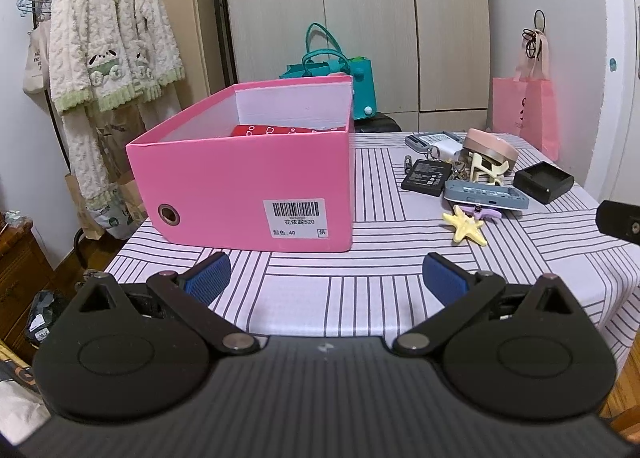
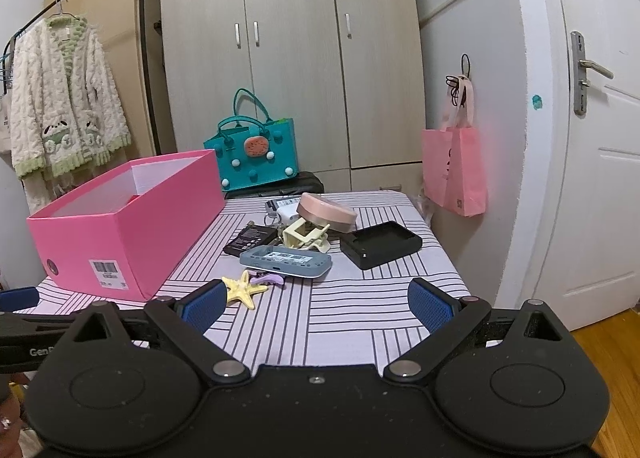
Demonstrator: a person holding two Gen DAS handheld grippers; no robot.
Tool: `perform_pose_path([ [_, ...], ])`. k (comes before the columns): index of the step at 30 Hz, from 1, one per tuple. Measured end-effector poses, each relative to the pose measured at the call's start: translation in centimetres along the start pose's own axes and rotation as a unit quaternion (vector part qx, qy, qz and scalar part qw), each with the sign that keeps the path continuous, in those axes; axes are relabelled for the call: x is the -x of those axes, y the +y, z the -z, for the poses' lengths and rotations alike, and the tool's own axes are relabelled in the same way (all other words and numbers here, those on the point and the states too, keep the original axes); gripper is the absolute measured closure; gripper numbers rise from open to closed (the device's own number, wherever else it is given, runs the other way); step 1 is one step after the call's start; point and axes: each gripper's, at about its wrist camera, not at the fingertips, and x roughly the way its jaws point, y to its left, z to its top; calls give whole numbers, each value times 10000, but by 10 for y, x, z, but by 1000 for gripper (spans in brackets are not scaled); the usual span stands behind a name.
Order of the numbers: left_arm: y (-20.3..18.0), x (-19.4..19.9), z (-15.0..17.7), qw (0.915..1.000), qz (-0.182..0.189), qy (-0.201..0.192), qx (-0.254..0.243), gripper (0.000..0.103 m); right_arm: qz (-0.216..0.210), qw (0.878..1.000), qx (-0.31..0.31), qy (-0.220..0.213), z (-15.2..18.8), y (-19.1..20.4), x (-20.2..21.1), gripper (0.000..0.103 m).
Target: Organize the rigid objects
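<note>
Covering the table, a striped cloth (image 2: 340, 322) faces grey wardrobes (image 2: 288, 58); both grippers' fingers apart

My left gripper (image 1: 326, 278) hangs over the near edge of the striped tablecloth (image 1: 360, 290), its blue pads (image 1: 208, 278) spread wide with nothing between them. Straight ahead, slightly left, sits the pink box (image 1: 248, 186), barcode label facing me, something red (image 1: 272, 131) lying inside. Ahead to my right is a cluster: a yellow starfish (image 1: 466, 227) nearest, a grey-blue case (image 1: 486, 196) just behind it, a black battery (image 1: 426, 177), a cream hair claw (image 1: 490, 170), a round pink case (image 1: 490, 146) and a black charger cradle (image 1: 543, 181).
</note>
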Motion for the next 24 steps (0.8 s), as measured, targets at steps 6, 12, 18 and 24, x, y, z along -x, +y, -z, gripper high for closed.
perform_pose_path([
  [6, 0, 0, 0, 10000, 13, 3, 18, 0, 51, 10000, -2, -1, 0, -2, -1, 4],
  [12, 0, 0, 1, 10000, 47, 44, 29, 0, 66, 10000, -1, -12, 1, -4, -1, 4],
  [18, 1, 0, 1, 9999, 65, 35, 104, 0, 71, 10000, 31, 0, 1, -4, -3, 4],
  [24, 5, 1, 0, 9997, 99, 35, 205, 0, 105, 9999, 67, -14, 2, -3, -3, 4],
])
